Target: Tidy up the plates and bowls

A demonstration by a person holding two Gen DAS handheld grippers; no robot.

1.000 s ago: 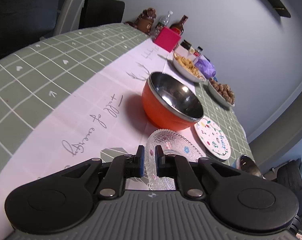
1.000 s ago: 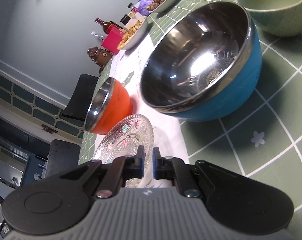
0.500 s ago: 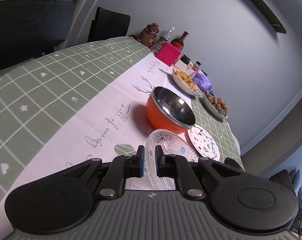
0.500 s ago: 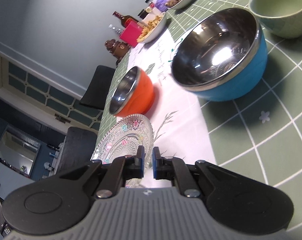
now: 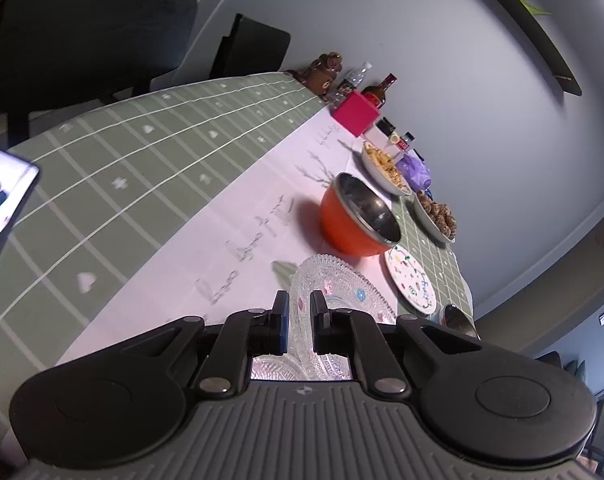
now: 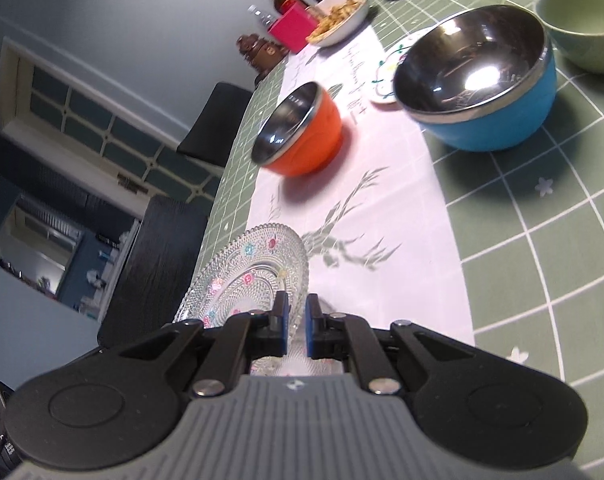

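The table (image 5: 150, 168) wears a green grid cloth with a white runner bearing unreadable grey script. Beyond the glass plate (image 6: 246, 276) on the runner, the blue steel-lined bowl (image 6: 486, 92) sits right of the orange bowl (image 6: 302, 136); a small white plate (image 5: 410, 280) reads "Fruit". The glass plate is clear, beaded, flower-dotted and tilted. The left gripper (image 5: 300, 320) and right gripper (image 6: 296, 326) each pinch its rim.

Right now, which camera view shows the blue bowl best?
The right wrist view: the blue bowl stands whole there, with its shiny steel inside and blue outside visible. The left wrist view shows only a small part of its rim near the gripper body.
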